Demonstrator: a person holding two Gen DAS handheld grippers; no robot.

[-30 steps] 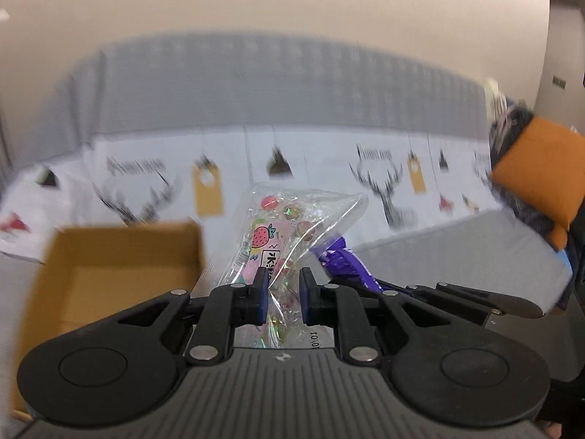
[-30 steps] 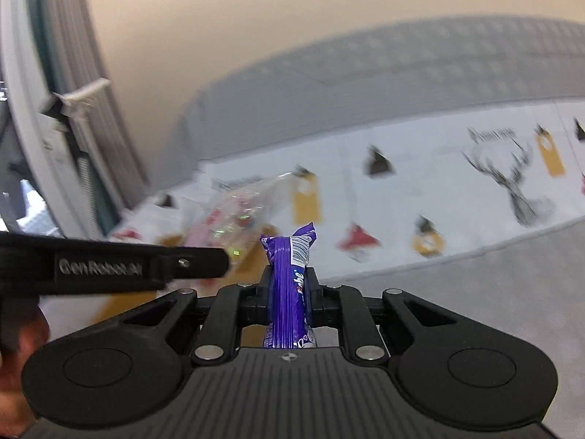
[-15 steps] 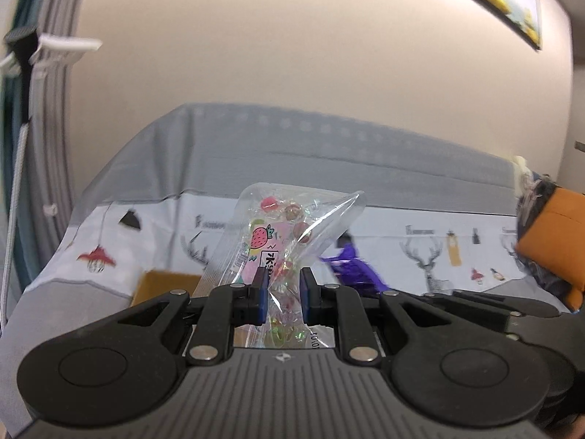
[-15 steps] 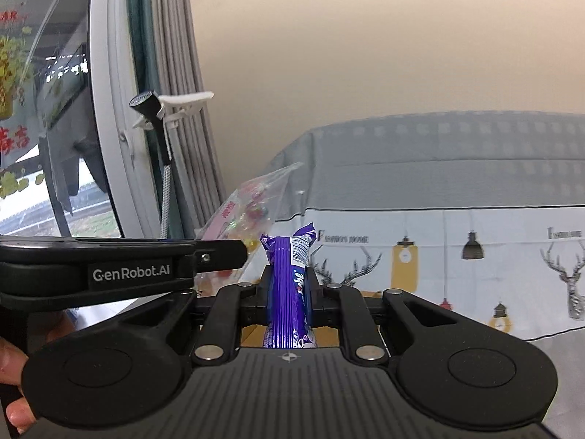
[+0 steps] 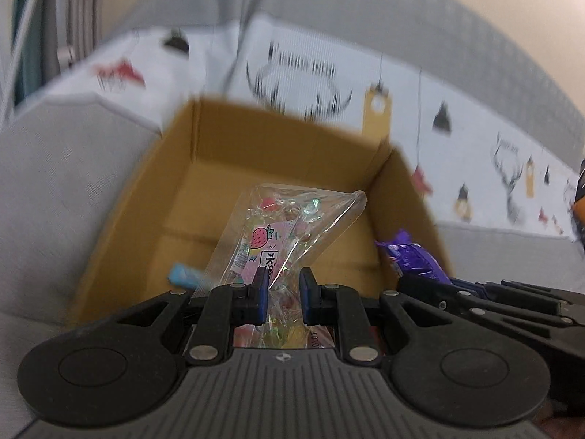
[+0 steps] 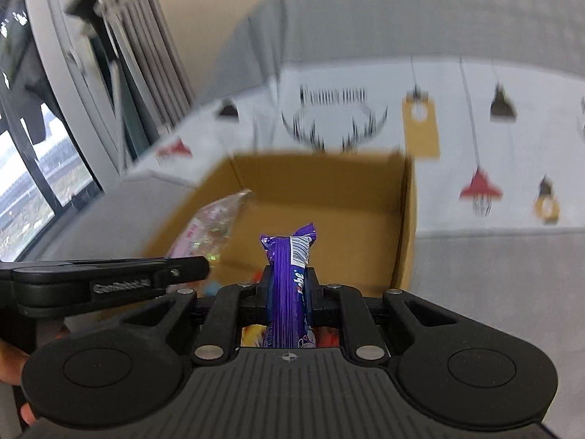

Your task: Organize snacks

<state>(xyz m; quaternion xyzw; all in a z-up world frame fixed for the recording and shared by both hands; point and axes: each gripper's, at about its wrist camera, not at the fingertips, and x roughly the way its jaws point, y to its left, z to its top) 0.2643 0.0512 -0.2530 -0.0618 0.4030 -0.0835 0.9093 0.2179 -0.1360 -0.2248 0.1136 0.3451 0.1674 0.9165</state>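
An open cardboard box (image 5: 204, 153) (image 6: 404, 219) sits on a grey sofa. My left gripper (image 5: 283, 285) is shut on a clear candy bag (image 5: 289, 219) with a strawberry label, held over the box's inside. My right gripper (image 6: 290, 285) is shut on a purple snack bar (image 6: 290, 278), upright, over the box's near edge. In the left wrist view the purple bar (image 5: 413, 259) and the right gripper's black arm sit at the right. In the right wrist view the candy bag (image 6: 212, 226) and the left gripper's arm (image 6: 109, 281) lie at the left. A small blue item (image 5: 184, 276) lies in the box.
A white throw (image 5: 310, 66) (image 6: 475, 120) printed with deer and lamps covers the sofa back behind the box. Grey seat cushion (image 5: 62, 190) lies left of the box. A window and grey curtain (image 6: 120, 58) stand at the far left. A hand (image 6: 14, 362) holds the left gripper.
Both grippers have swung down toward the box; half a second ago they faced the wall and sofa back. The box now fills both views. Both grips are unchanged.
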